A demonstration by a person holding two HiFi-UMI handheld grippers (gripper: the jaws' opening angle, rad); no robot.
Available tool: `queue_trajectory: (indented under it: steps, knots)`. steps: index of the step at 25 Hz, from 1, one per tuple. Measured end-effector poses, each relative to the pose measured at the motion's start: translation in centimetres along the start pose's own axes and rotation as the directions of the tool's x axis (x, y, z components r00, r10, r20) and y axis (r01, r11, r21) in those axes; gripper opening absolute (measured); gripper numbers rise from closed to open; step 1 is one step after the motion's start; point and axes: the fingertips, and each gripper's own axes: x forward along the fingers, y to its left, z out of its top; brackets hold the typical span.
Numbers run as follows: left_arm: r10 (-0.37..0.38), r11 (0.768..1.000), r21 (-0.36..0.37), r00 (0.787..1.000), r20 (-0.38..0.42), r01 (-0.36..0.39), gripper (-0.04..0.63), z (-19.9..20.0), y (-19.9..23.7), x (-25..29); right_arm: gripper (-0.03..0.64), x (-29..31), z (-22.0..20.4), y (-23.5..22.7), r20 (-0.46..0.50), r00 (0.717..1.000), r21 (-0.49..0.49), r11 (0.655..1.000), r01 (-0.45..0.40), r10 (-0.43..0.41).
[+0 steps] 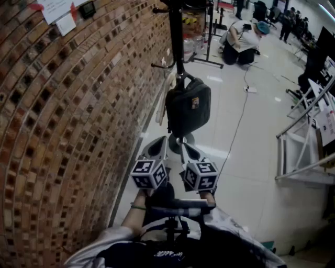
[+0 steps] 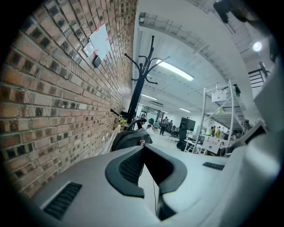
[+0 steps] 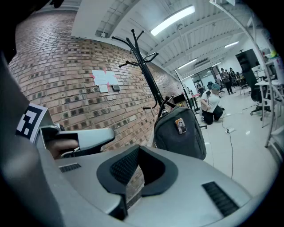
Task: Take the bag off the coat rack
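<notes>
Brick wall [image 1: 63, 131] with paper notices [image 1: 57, 10] pinned high; glossy pale floor [image 1: 251, 172] — black cable [image 1: 238, 125] trailing across it; kneeling person [image 1: 243, 39] beyond; white metal frame [image 1: 303, 152].

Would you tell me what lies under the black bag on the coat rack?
Below the bag, the coat rack's round base shows on the floor; the bag covers the pole's lower stretch.

I count one black coat rack [image 1: 178, 42] and one dark bag [image 1: 188, 107]. Two grippers are in front of me, the left gripper [image 1: 157, 145] and the right gripper [image 1: 187, 150], with one marker cube [image 1: 149, 174] on each. One kneeling person [image 1: 243, 39], one white cable [image 1: 235, 131], and two paper sheets [image 3: 104, 76] on the brick wall [image 1: 63, 115]. The people standing farther back are too small to count.
</notes>
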Motion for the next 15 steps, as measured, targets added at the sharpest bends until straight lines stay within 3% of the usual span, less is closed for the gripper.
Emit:
queue_trajectory:
  steps: [7, 15]
  knots:
    - [-0.063, 0.997, 0.039, 0.997, 0.033, 0.062, 0.008, 2.5, 2.0, 4.5, 0.005, 4.9, 3.1, -1.7, 0.042, 0.998, 0.007, 0.999, 0.053, -0.053]
    - [-0.121, 0.993, 0.023, 0.992, 0.023, 0.120, 0.008, 6.2, 6.5, 11.0, 0.019, 12.5, 7.5, -3.0, 0.059, 0.995, 0.024, 0.996, 0.080, -0.082]
